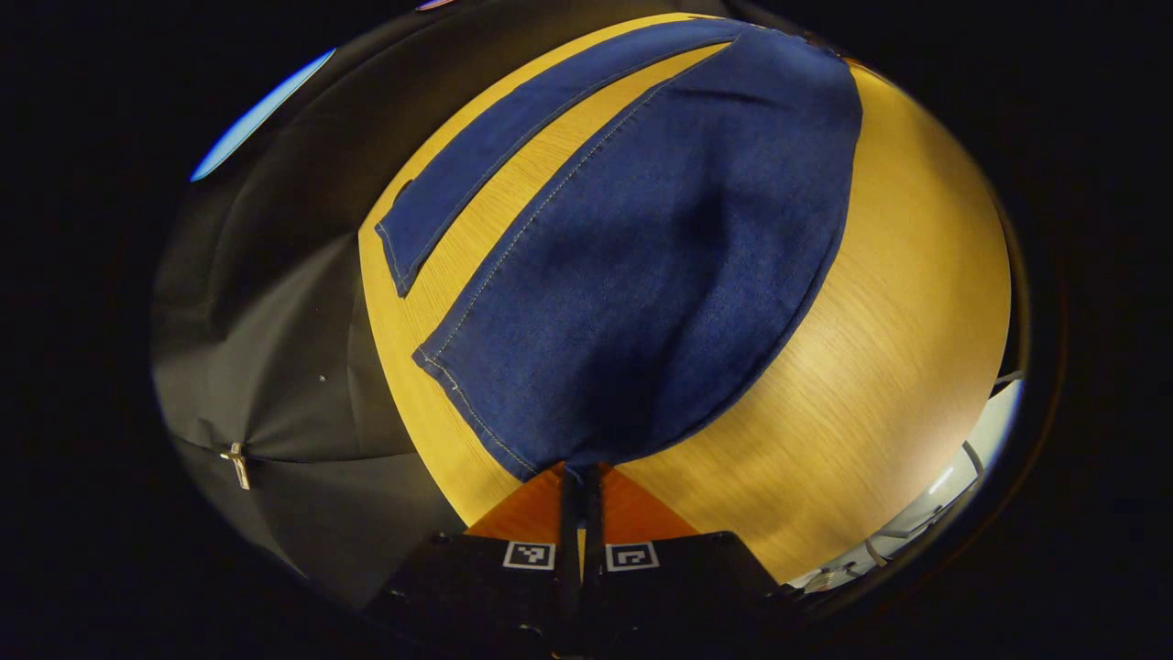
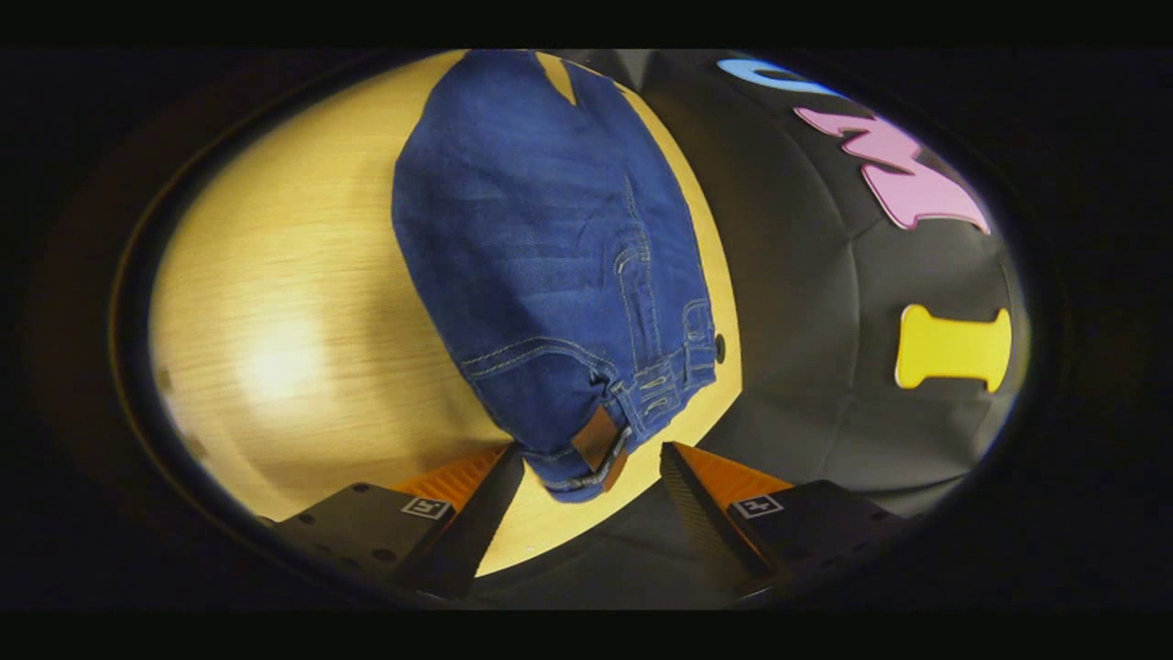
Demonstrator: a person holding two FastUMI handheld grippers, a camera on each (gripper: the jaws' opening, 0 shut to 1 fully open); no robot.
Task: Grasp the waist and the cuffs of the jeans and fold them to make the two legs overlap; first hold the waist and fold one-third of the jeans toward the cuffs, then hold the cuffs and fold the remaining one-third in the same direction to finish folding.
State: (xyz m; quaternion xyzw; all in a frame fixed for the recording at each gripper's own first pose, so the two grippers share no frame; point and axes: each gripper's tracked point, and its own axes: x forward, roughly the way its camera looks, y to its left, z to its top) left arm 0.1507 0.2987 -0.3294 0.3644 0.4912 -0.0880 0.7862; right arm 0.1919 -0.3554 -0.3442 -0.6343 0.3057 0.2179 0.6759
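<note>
Nearest the lens in the left gripper view, the left gripper (image 1: pixel 580 477) has its two fingers pressed together on the near edge of a trouser leg, with only a thin line of cloth between them. The dark blue denim jeans (image 1: pixel 660 247) lie on a round, yellow-brown wooden table (image 1: pixel 880 367). From the pinched cuff (image 1: pixel 476 403) the near leg runs broad and far across the tabletop, its pale stitched side seam along the left edge. The other leg lies flat to the left, apart from the first, with bare wood between them; its hemmed end (image 1: pixel 399 252) points toward the table's left rim.

In the right gripper view the waist end of the jeans (image 2: pixel 550 275) lies near the table's right edge, showing a curved pocket seam, belt loops and a brown leather patch (image 2: pixel 597 445) on the waistband. A small dark button (image 2: pixel 719 348) sits at the right end of the waistband.

The far part of the jeans is cut off at the top of both views, and shadow darkens the middle of the near leg.

The right gripper (image 2: pixel 591 477) has its fingers spread wide, one on either side of the waistband corner; whether either finger touches the cloth I cannot tell.
</note>
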